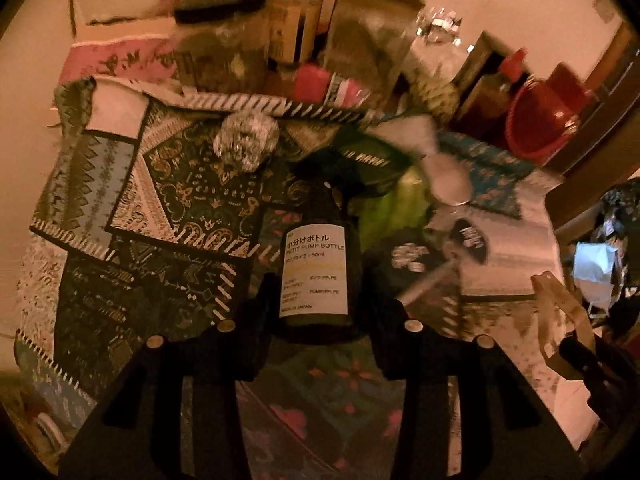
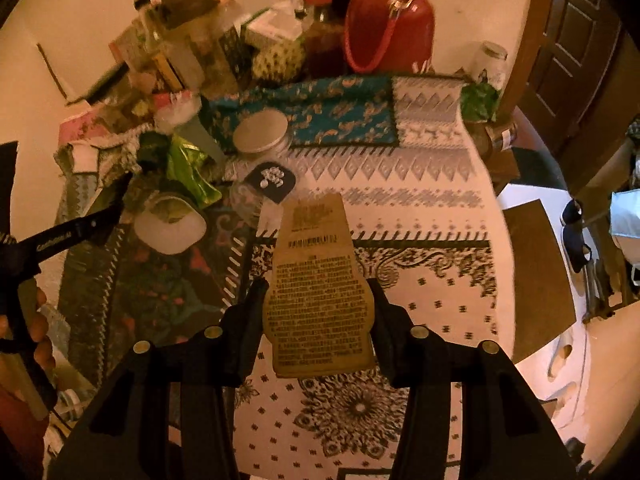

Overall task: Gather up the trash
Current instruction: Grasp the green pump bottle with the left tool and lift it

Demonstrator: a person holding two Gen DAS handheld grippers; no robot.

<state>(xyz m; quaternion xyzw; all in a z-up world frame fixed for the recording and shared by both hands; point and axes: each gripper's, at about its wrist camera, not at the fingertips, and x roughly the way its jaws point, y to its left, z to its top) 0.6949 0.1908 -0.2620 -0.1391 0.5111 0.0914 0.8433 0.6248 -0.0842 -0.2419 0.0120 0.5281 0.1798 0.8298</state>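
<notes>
My left gripper [image 1: 318, 300] is shut on a dark small pump bottle [image 1: 314, 256] with a white label, held above the patterned cloth. My right gripper [image 2: 318, 300] is shut on a flat tan paper packet [image 2: 318, 296] printed with text and a barcode, held above the tablecloth. A crumpled foil ball [image 1: 245, 142] lies on the cloth beyond the bottle. A green crinkled wrapper [image 2: 188, 172] lies left of centre in the right wrist view, and shows blurred in the left wrist view [image 1: 400, 196]. The right gripper with its packet shows at the right edge of the left wrist view [image 1: 560, 320].
A patchwork tablecloth [image 2: 420, 184] covers the table. Bottles and jars [image 1: 296, 12] crowd the back, with a red flask [image 2: 390, 20]. A round tin lid [image 2: 261, 130], a clear bag with small white pieces [image 2: 272, 180] and a white cup [image 2: 170, 230] lie mid-table. A wooden door [image 2: 576, 48] stands right.
</notes>
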